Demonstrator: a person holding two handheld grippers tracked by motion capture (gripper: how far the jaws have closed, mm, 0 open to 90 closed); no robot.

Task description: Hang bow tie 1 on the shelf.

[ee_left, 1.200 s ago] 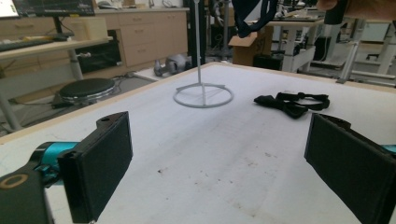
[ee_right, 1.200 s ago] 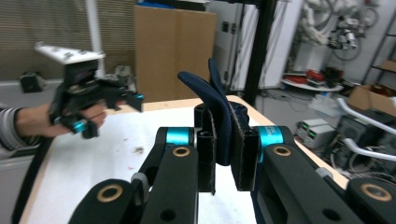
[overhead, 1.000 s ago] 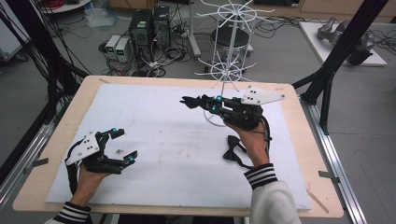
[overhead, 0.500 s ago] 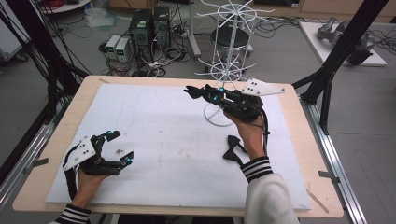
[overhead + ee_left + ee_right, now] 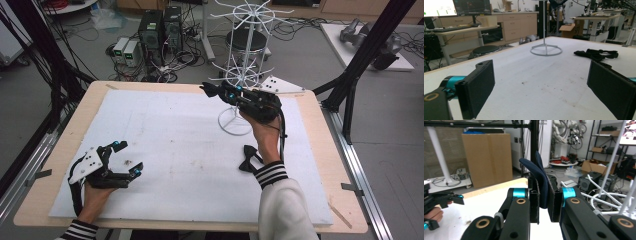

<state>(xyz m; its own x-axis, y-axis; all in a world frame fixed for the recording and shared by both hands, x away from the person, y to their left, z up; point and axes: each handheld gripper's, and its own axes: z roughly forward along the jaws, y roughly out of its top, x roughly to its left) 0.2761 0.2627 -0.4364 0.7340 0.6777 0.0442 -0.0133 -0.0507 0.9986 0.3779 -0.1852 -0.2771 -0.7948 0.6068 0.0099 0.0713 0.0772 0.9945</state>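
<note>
black two-jaw grippers [image 5: 215, 90] with teal knobs, grey triangular plates, striped cuffs, white sleeve

Dark navy, perhaps black, bow tie [image 5: 539, 180], white wire rack [image 5: 243, 60], black-and-white striped cuffs [image 5: 272, 174]

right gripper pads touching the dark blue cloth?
Touching. Right gripper view: the right gripper has both pads pressed on the dark blue cloth, which sticks up between them.

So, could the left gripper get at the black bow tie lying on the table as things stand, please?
Probably yes: the left gripper is open and holds nothing, and the white mat between it and the bow tie looks bare, though it lies well across the table.
</note>
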